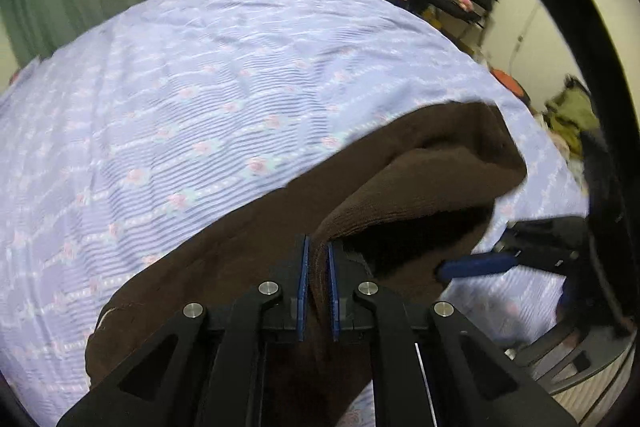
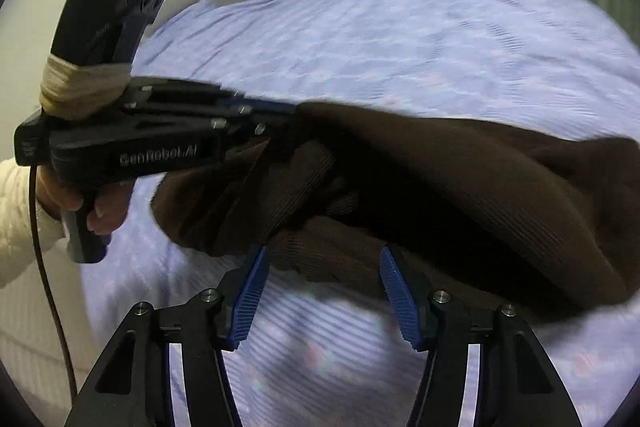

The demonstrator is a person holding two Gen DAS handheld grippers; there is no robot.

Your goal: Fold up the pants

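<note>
Brown ribbed knit pants (image 1: 248, 267) lie bunched on the lilac floral bedsheet (image 1: 200, 99); left gripper (image 1: 317, 259) pinches a fold, right gripper (image 2: 324, 263) spread wide, holding nothing.

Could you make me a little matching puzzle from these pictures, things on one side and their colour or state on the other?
Things:
1. pants
2. bedspread
3. left gripper
4. right gripper

States:
A. jaws apart, holding nothing
B. lilac with pink flowers
C. dark brown, partly lifted
D. jaws pinching brown cloth

Pairs: 1-C, 2-B, 3-D, 4-A
</note>
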